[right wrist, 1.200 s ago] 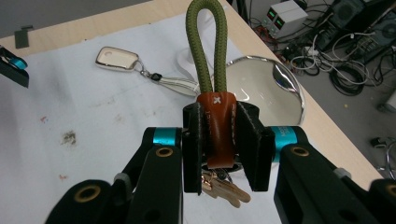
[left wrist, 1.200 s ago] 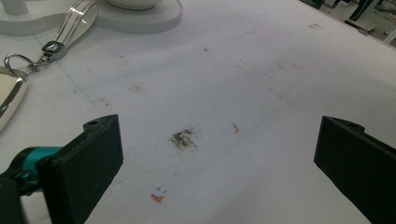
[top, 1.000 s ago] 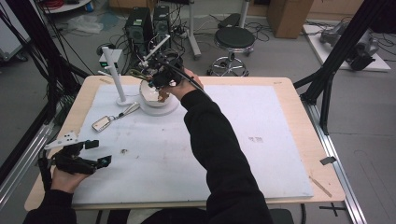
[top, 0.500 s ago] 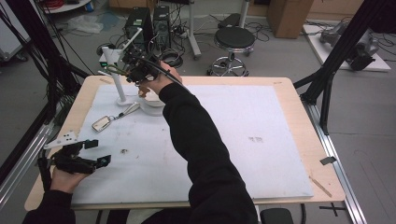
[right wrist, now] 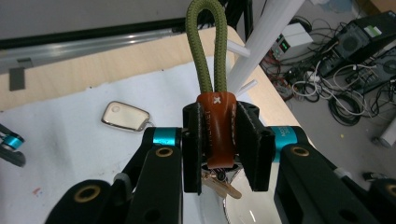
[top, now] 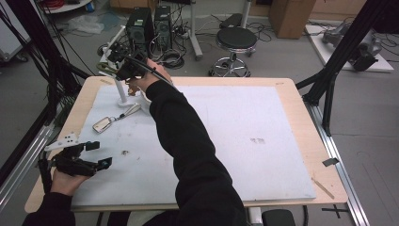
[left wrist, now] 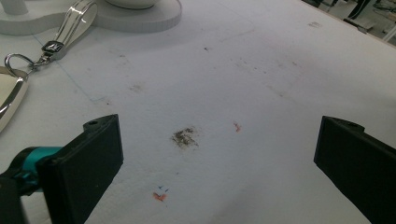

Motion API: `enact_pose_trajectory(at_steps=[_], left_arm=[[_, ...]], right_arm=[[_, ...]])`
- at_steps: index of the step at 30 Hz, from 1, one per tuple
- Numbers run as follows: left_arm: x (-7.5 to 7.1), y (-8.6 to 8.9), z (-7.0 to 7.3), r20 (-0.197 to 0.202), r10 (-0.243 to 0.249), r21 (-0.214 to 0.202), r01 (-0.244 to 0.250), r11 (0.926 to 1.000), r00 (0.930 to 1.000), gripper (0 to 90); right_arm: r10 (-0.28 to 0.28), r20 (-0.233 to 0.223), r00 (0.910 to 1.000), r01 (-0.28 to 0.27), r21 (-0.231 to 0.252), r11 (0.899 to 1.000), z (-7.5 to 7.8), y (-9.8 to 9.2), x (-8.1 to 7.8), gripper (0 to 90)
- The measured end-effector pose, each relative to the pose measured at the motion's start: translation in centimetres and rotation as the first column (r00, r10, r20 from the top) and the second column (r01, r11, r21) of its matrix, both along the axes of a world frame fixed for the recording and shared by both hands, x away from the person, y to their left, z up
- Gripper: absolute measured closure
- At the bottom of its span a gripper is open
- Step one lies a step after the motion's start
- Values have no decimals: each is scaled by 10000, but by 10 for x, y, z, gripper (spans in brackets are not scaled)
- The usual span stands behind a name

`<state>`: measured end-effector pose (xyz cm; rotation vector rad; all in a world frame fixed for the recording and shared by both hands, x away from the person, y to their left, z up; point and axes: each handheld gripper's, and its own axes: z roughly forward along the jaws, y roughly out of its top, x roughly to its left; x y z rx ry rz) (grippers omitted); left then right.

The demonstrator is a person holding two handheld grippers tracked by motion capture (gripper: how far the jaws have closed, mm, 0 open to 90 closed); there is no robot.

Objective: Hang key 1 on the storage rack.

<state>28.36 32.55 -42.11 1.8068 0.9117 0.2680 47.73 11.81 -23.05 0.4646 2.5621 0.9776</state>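
Right tongs [right wrist: 223, 140] clamped on a keychain strap [right wrist: 215, 126]: orange-brown leather tab pinched between the black jaws, olive-green cord loop [right wrist: 207, 42] rising upright above it, a bit of metal hardware poking out underneath. In the high view, right tongs [top: 109, 66] held up above the far left corner of the table [top: 291, 101], just beside the top of the white stand [top: 118, 77], the loop end pointing toward the stand's arms; black sleeve [top: 188, 141] stretched diagonally across the white mat [top: 235, 136] behind them. Through the right gripper view, white pegs of the stand close behind the loop, though impossible to tell whether touching. Left tongs [left wrist: 215, 163] spread wide apart, nothing between the jaws, only stained mat beneath. In the high view, left tongs [top: 96, 154] low over the near left part of the mat, held in the left hand [top: 66, 178], well apart from the right. Farther out: a silver key fob [top: 104, 123] lying flat on the mat, its strap reaching toward the round white base [top: 128, 102] of the stand. Beyond the table, a black stool [top: 236, 40] and computer towers [top: 150, 23] amid tangled cables on the floor.
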Motion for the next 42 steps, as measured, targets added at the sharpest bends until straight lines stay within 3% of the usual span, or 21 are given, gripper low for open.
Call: enact_pose_trajectory(at_steps=[5,11,21,27,31,36,38,40,42], left_arm=[[-3,1,-1,-45,64,43,-64,10000,10000,17],[-4,5,-2,-91,172,-10,-172,9999,9998,18],[-4,5,-2,-100,204,-31,-204,9998,9997,17],[-2,5,-3,-97,222,4,-222,9998,9997,17],[-2,5,-3,-108,223,28,-223,9997,9997,17],[-1,5,-3,-90,268,19,-268,9996,9996,18],[-1,5,-3,-86,320,-26,-320,9995,9995,18],[-1,6,-3,-104,309,-7,-309,9995,9995,18],[-1,6,-3,-103,326,-26,-327,9995,9994,17]], right_arm=[[-485,-47,9988,482,-480,9977,-18,11,14,724],[-743,-265,9969,728,-558,9958,-35,11,25,721],[-826,-404,9958,800,-623,9948,-47,14,30,701],[-654,-932,9935,621,-385,9973,-51,12,33,672],[-216,-1645,9861,155,-387,9991,-54,7,31,552],[-532,-2048,9774,559,74,9984,-56,-6,30,309],[-754,-2065,9755,794,111,9968,-58,-10,29,201],[-976,-2095,9729,1033,163,9945,-60,-15,29,132],[-1265,-1851,9745,1352,353,9902,-60,-21,28,97]])
